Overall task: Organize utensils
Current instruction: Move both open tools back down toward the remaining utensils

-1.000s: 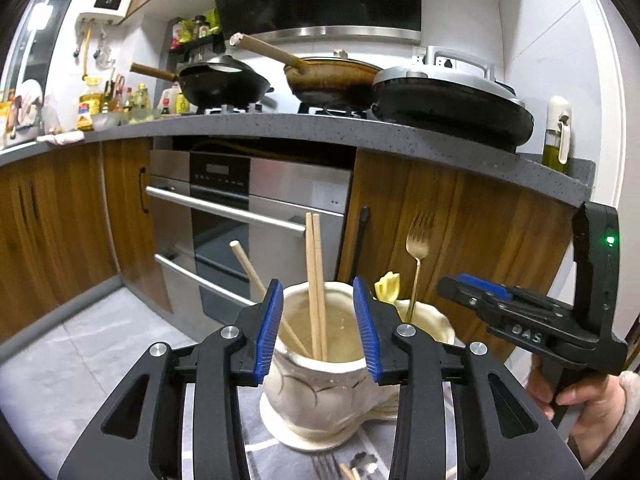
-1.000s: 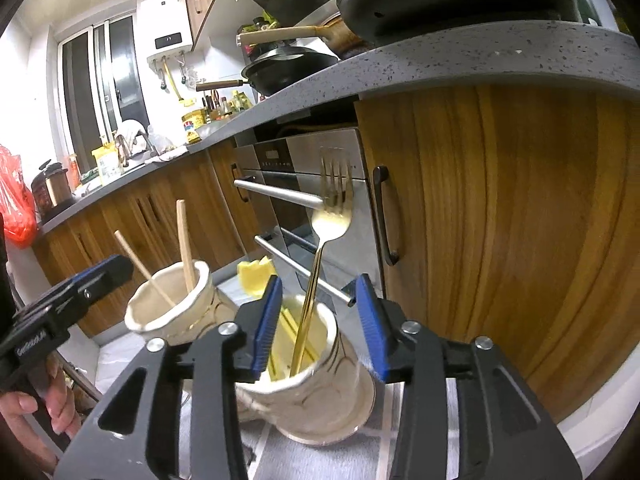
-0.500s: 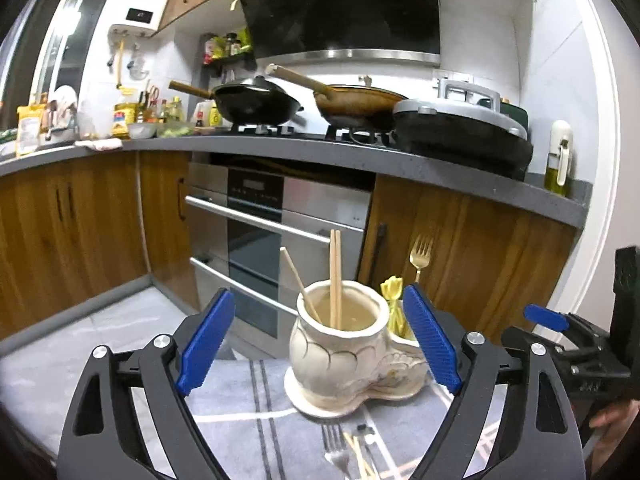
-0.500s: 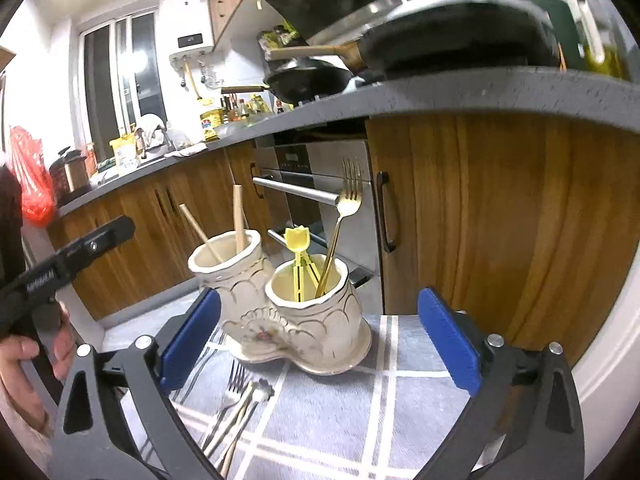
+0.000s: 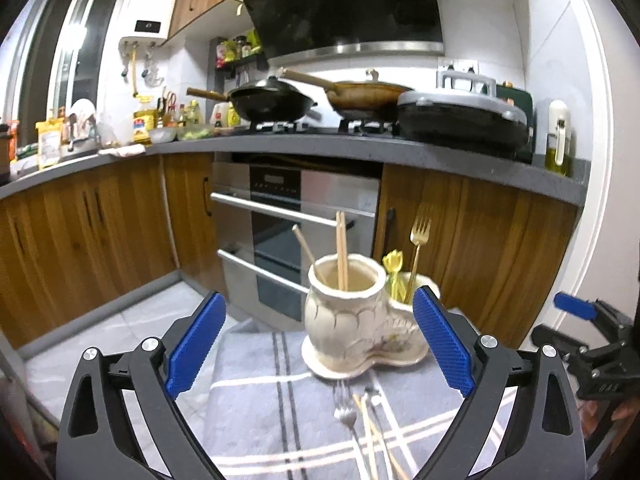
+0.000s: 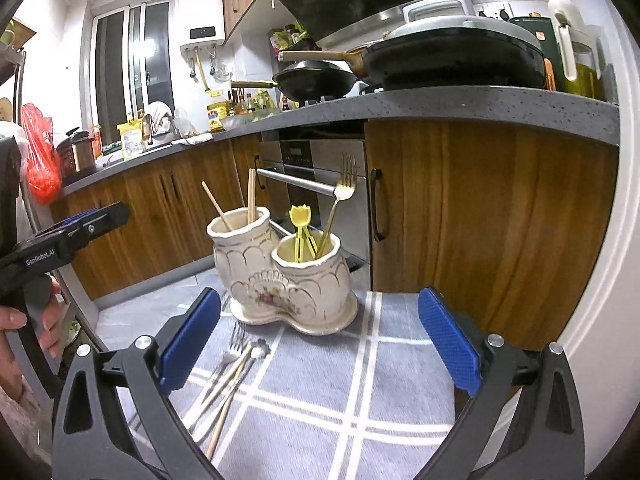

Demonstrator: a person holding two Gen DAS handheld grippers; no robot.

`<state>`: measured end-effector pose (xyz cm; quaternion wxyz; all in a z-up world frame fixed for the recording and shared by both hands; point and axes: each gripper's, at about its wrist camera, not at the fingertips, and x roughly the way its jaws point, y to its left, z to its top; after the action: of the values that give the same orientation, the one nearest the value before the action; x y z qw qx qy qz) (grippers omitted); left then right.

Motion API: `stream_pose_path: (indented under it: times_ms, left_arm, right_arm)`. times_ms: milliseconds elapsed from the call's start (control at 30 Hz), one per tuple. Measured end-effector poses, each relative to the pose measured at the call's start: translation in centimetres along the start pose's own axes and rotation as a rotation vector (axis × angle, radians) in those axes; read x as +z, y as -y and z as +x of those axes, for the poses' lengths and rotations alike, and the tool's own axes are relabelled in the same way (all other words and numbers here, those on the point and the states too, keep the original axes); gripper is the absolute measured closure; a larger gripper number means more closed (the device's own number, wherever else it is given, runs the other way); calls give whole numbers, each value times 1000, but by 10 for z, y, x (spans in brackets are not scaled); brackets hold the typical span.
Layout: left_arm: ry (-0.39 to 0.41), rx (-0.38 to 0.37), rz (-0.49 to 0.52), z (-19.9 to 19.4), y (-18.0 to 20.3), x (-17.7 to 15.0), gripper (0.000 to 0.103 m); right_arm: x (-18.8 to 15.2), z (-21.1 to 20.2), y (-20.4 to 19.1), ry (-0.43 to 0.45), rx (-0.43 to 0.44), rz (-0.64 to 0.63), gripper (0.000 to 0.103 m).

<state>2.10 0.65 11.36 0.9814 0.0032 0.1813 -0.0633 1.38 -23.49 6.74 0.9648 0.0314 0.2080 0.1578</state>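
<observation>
Standing on the grey checked cloth (image 6: 328, 380): one cream twin-pot holder (image 6: 280, 280). Taller pot: chopsticks (image 6: 251, 196). Shorter pot: gold fork (image 6: 340, 204), yellow picks (image 6: 300, 232). Loose on the cloth in front: a fork (image 6: 230, 350), chopsticks, a spoon (image 6: 256, 350). My left claw (image 5: 320, 344) and right claw (image 6: 320, 340) both gape wide, jaws just opened, gripping nothing.

Cream holder (image 6: 288, 280), grey checked cloth (image 6: 360, 380)
</observation>
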Motion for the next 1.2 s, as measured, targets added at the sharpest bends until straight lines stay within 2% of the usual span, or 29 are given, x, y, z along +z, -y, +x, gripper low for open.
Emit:
stream_pose_path:
  times_ms: [500, 700, 800, 1100, 1200]
  left_arm:
    - [-206, 39, 41, 17, -6, -61, 9]
    - [-349, 35, 77, 40, -2, -96, 9]
    - [-393, 24, 90, 48, 3, -105, 9]
    - [-439, -25, 45, 53, -12, -116, 9]
    - [-439, -14, 38, 52, -20, -117, 10]
  right_arm:
    - [-41, 12, 2, -142, -30, -7, 5]
    - [-54, 25, 0, -197, -37, -13, 6]
    - [-57, 30, -2, -215, -34, -16, 6]
    - [-70, 49, -18, -280, -18, -57, 6]
    - [-72, 56, -26, -296, 7, -58, 6]
